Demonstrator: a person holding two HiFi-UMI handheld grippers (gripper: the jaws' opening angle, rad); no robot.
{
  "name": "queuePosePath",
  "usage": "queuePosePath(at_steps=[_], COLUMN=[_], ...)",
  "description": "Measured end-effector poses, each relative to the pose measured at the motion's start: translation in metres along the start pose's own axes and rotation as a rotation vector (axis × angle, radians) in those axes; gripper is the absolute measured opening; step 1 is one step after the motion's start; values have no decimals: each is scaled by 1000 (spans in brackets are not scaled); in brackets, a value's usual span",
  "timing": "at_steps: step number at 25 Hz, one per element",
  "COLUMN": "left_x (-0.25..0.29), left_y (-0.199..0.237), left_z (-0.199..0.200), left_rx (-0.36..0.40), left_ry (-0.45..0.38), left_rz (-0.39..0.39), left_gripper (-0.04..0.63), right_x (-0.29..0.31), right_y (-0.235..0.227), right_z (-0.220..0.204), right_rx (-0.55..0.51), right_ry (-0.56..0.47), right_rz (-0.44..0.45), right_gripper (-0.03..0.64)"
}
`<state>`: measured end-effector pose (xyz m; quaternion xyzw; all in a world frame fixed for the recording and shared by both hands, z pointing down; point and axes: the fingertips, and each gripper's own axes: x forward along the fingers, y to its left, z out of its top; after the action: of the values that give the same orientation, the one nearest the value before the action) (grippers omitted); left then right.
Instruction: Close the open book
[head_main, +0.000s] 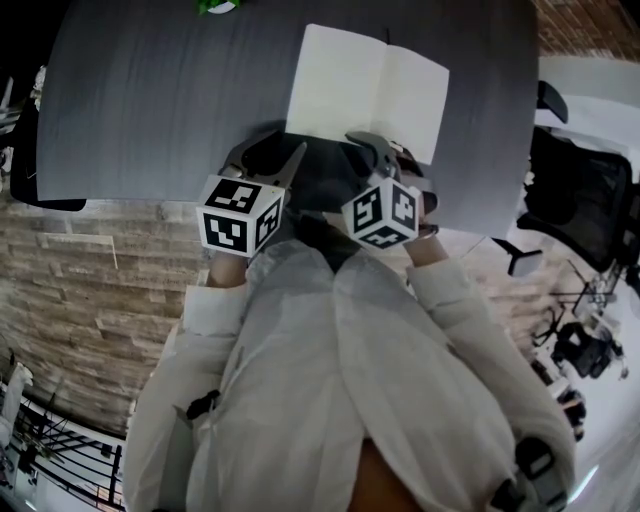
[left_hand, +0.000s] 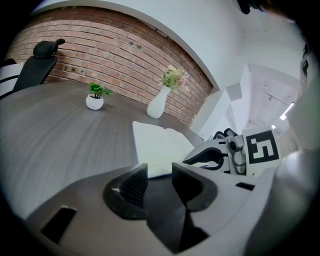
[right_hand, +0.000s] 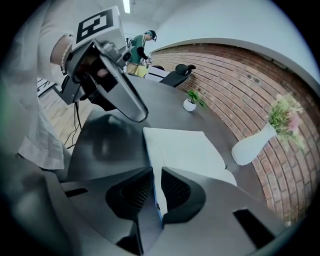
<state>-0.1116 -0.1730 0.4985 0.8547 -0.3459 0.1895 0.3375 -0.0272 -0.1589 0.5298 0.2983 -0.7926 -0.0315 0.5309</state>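
Item: open book (head_main: 365, 85), white blank pages facing up, lying flat on the grey counter (head_main: 150, 100) and spread wide at its centre fold; a thin blue cover edge shows under the pages. Nearest to it are your two tools, both on the side of the book facing you. The left tongs (left_hand: 160, 172) stand apart with nothing between them, their tips just short of the book's near edge and aimed at it. The right tongs (right_hand: 156, 177) are drawn almost together, and the book's white-and-blue edge runs into the narrow gap between them, so they appear to be clamped on that edge. Beyond the book, well apart from it, stand a small potted plant (left_hand: 95, 97) in a white pot and a white vase (left_hand: 159, 104) holding pale flowers. An office chair (left_hand: 42, 55) sits past the counter's far rim, against a brick wall. Progress: judged from how the pages lie, the closing itself is not begun. Neither half is raised or folded over. What looks done is the approach and a hold on one edge. Left to you: lift that half, swing it over the fold, lay it flat on the other half and let go.
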Motion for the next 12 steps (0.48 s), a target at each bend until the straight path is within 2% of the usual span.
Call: queuePosePath(at_steps=[12], left_x=[8], left_y=[4], left_z=[-6], left_rx=[-61], left_ry=[41], left_rz=[-12], left_gripper=[147], right_x=[-8], right_y=[-6], right_z=[2], right_rx=[161], right_ry=[-67], right_rz=[-5], right_gripper=[44])
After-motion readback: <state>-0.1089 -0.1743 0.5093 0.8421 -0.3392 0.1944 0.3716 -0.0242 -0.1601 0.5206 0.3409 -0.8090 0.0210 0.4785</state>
